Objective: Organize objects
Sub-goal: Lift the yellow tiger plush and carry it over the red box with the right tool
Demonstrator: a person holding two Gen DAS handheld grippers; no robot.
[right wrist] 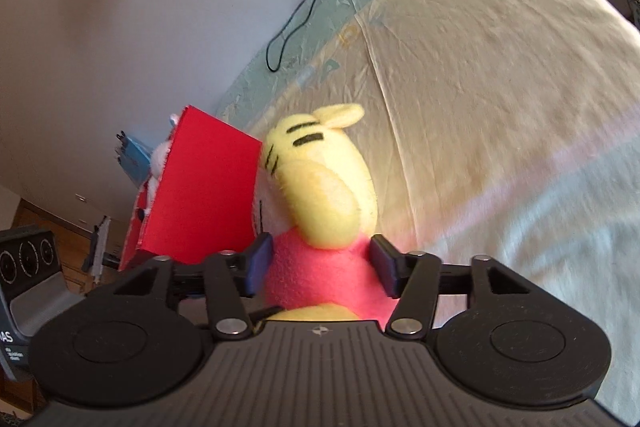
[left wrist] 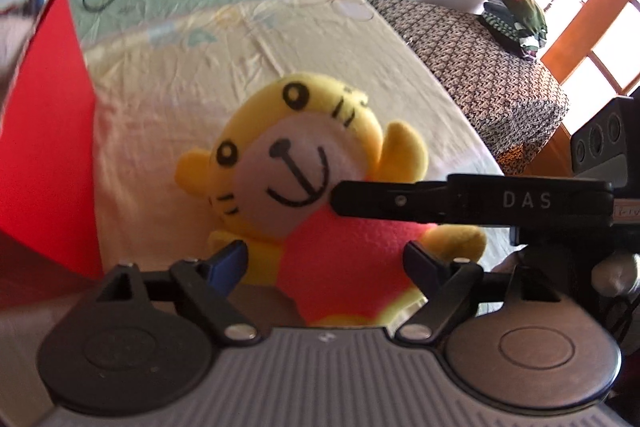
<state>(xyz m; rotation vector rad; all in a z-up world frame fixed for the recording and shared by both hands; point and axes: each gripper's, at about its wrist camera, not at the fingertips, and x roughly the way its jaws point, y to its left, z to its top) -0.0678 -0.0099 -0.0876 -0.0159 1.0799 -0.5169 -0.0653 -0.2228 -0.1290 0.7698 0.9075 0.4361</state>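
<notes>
While the yellow plush tiger [left wrist: 296, 163] sits on the pale sheet [left wrist: 168, 99] beside the red box [left wrist: 44, 131], both claws flank its red body: the left gripper [left wrist: 326, 261] stands apart, clear of it; the right gripper [right wrist: 322, 267] looks parted too, contact uncertain. Its legs are hidden below.

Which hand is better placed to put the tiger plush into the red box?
Left, probably. The red box stands on the left tongs' side, and they straddle the tiger plush. The right tongs also straddle it, but sit farther from the box.
</notes>
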